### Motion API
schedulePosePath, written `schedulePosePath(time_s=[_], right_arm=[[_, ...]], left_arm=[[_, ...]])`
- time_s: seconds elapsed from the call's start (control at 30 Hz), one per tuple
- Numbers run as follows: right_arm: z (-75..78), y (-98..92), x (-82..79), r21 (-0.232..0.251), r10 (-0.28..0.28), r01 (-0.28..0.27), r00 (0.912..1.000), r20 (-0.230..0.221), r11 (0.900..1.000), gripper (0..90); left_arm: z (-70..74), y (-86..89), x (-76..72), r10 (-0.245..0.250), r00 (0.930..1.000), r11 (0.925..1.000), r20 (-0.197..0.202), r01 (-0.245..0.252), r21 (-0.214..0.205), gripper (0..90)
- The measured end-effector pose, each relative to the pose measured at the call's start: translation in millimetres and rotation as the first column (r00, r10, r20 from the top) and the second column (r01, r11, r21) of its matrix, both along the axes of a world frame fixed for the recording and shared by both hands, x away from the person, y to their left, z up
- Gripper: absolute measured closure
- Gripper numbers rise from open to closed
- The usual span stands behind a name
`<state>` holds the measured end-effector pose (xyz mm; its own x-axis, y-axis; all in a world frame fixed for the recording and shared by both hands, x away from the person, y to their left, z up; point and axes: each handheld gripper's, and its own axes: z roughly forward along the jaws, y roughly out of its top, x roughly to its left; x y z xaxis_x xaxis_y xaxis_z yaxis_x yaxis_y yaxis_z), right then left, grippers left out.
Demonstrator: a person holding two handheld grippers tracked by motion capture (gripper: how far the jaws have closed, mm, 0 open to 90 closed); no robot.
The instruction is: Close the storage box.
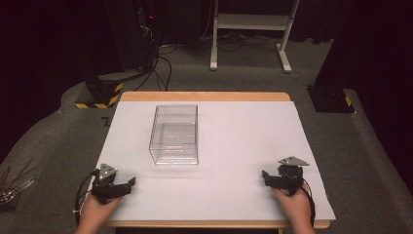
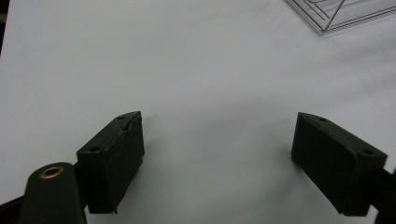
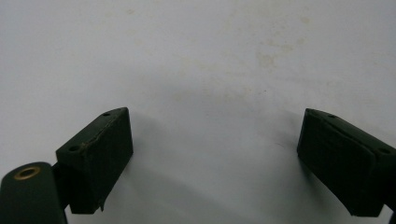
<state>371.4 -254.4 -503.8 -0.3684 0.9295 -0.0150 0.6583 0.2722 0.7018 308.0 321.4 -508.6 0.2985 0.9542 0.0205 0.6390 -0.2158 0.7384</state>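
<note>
A clear plastic box (image 1: pixel 174 134) stands on the white table sheet (image 1: pixel 234 141), left of centre and toward the far side; its corner (image 2: pixel 345 14) reaches into the top right of the left gripper view. My left gripper (image 1: pixel 130 183) rests at the sheet's near left corner, held by a hand, its two black jaws wide apart over bare sheet (image 2: pixel 218 126). My right gripper (image 1: pixel 265 176) lies at the near right, also held by a hand, and its jaws stand wide open with nothing between them (image 3: pixel 215 123).
The table has a wooden rim (image 1: pixel 204 96) at the far edge. On the grey carpet beyond stand a white frame leg (image 1: pixel 214 34), cables (image 1: pixel 158 63) and a black-and-yellow striped base (image 1: pixel 100 92). Thin rods (image 1: pixel 14 183) lie on the floor at the left.
</note>
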Motion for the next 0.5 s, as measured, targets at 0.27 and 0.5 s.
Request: schedulePosePath(time_s=[0.27, 0.5], right_arm=[[0.0, 0.1, -0.1, -0.001, 0.000, 0.000, 1.0000, 0.000, 1.0000, 10.2], [0.0, 0.3, -0.2, -0.003, -0.001, 0.001, 1.0000, 0.001, 1.0000, 10.2]], left_arm=[[-0.1, 0.1, -0.1, -0.001, 1.0000, 1.0000, -0.002, 0.001, -0.007, 17.1], [-0.1, 0.3, 0.0, -0.002, 1.0000, 1.0000, -0.003, 0.002, -0.008, 17.1]])
